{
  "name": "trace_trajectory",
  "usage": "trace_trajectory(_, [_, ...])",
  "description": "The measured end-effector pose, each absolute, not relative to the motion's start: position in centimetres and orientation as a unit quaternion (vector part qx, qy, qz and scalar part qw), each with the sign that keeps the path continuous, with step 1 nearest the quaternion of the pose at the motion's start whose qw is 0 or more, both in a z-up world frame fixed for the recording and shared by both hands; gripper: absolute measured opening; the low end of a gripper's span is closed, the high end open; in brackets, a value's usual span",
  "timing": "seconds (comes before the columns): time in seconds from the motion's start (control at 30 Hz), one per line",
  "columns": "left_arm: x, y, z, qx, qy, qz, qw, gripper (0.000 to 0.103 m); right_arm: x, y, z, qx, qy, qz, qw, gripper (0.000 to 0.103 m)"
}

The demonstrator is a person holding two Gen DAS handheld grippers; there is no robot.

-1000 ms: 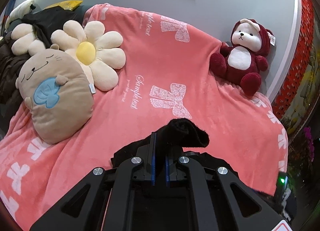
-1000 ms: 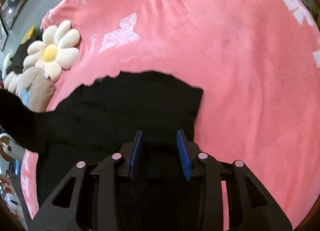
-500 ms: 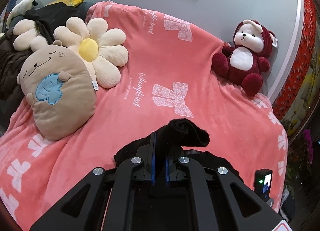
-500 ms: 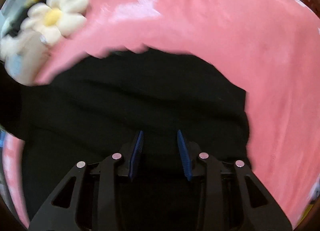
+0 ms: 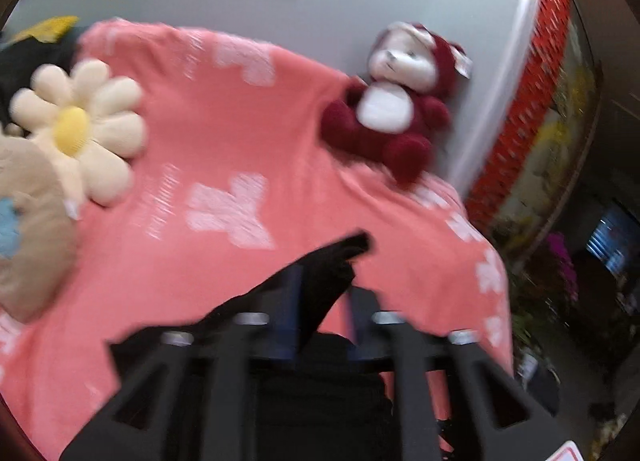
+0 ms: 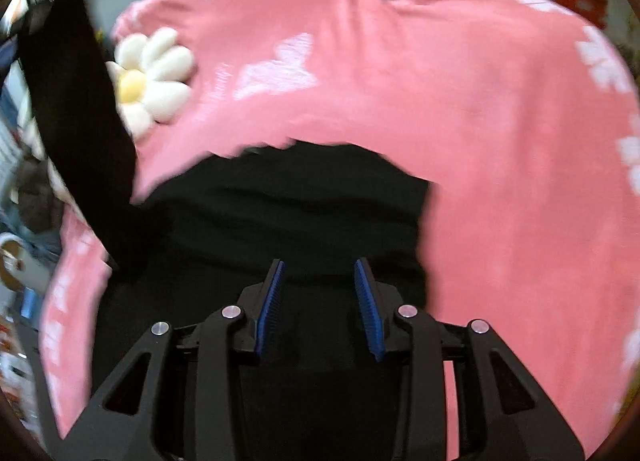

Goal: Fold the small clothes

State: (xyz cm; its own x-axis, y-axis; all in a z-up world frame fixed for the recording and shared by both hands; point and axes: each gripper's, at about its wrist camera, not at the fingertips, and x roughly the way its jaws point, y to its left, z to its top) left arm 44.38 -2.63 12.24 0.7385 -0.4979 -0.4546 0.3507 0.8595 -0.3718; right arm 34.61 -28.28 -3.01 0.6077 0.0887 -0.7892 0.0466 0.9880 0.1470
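A black garment (image 6: 300, 201) lies spread on the pink blanket (image 6: 500, 141), and a strip of it rises along the left edge of the right wrist view. My right gripper (image 6: 320, 273) hovers over its near part with the blue pads (image 6: 272, 301) apart and bare, pressing nothing. In the blurred left wrist view, a raised black fold of the garment (image 5: 344, 249) stands between the fingers of my left gripper (image 5: 322, 285). Its jaws are opening and no longer pinch the cloth.
A cream flower cushion (image 5: 76, 129) and a tan animal cushion (image 5: 28, 229) sit at the blanket's left. A dark red plush bear (image 5: 392, 113) leans on the grey wall at the back right. The blanket's right edge drops toward flowers and a red panel.
The left jaws, shut on the black fold before, have parted, and that view has swung and blurred. The right gripper has drawn back, so the garment looks smaller than half a second ago.
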Motion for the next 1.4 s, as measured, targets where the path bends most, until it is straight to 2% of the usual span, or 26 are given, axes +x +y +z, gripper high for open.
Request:
trace_trajectory(0.03, [43.6, -4.3, 11.3, -0.138, 0.283, -0.233, 0.92, 0.077, 34.1, -29.2, -3.1, 0.078, 0.447, 0.006, 0.891, 0.035])
trace_trajectory(0.1, [41.6, -6.3, 9.4, -0.143, 0.278, -0.247, 0.917, 0.077, 33.2, -31.2, -3.2, 0.083, 0.454, -0.002, 0.887, 0.036])
trace_trajectory(0.2, [38.4, -8.3, 5.0, -0.107, 0.321, -0.244, 0.909, 0.077, 33.4, -32.5, -3.2, 0.099, 0.456, 0.005, 0.884, 0.036])
trace_trajectory(0.37, [34.3, -4.9, -1.9, -0.133, 0.408, -0.192, 0.882, 0.077, 36.9, -31.8, -4.0, 0.125, 0.469, 0.063, 0.872, 0.037])
trace_trajectory(0.5, [31.8, -0.7, -4.7, -0.133, 0.436, -0.143, 0.878, 0.077, 41.7, -29.8, -5.2, 0.135, 0.481, 0.081, 0.862, 0.038])
trace_trajectory(0.6, [30.6, 1.9, -5.3, -0.134, 0.439, -0.116, 0.881, 0.077, 45.6, -29.2, -7.1, 0.158, 0.5, 0.065, 0.849, 0.045])
trace_trajectory(0.67, [29.9, 3.8, -5.3, -0.146, 0.438, -0.099, 0.882, 0.077, 47.7, -28.6, -8.6, 0.163, 0.512, 0.05, 0.842, 0.045])
trace_trajectory(0.7, [29.7, 4.4, -5.4, -0.15, 0.437, -0.094, 0.882, 0.077, 48.3, -28.2, -9.1, 0.161, 0.515, 0.046, 0.84, 0.036])
trace_trajectory(0.77, [29.5, 5.6, -5.3, -0.15, 0.431, -0.078, 0.886, 0.077, 48.8, -27.3, -8.5, 0.166, 0.508, 0.037, 0.844, 0.004])
trace_trajectory(0.93, [29.9, 7.5, -5.2, -0.153, 0.424, -0.07, 0.89, 0.077, 44.1, -27.7, 0.2, 0.154, 0.38, 0.041, 0.911, 0.004])
trace_trajectory(1.0, [30.1, 7.7, -5.5, -0.154, 0.425, -0.071, 0.889, 0.077, 42.8, -28.5, -0.2, 0.115, 0.376, 0.001, 0.919, 0.004])
trace_trajectory(1.07, [30.2, 7.8, -5.9, -0.154, 0.431, -0.072, 0.886, 0.077, 42.7, -29.3, -4.4, 0.062, 0.426, -0.051, 0.901, 0.007])
trace_trajectory(1.13, [30.0, 7.6, -6.3, -0.158, 0.436, -0.079, 0.882, 0.077, 43.0, -30.1, -8.5, 0.066, 0.494, -0.043, 0.866, 0.008])
trace_trajectory(1.17, [30.0, 7.4, -6.3, -0.156, 0.437, -0.081, 0.882, 0.077, 42.4, -30.6, -9.1, 0.082, 0.495, -0.039, 0.864, 0.008])
trace_trajectory(1.3, [31.3, 6.5, -5.7, -0.142, 0.432, -0.084, 0.887, 0.077, 39.1, -31.6, -5.9, 0.124, 0.431, -0.035, 0.893, 0.008])
trace_trajectory(1.4, [34.6, 5.9, -5.1, -0.129, 0.424, -0.08, 0.893, 0.077, 39.0, -31.6, -4.7, 0.106, 0.419, -0.042, 0.901, 0.008])
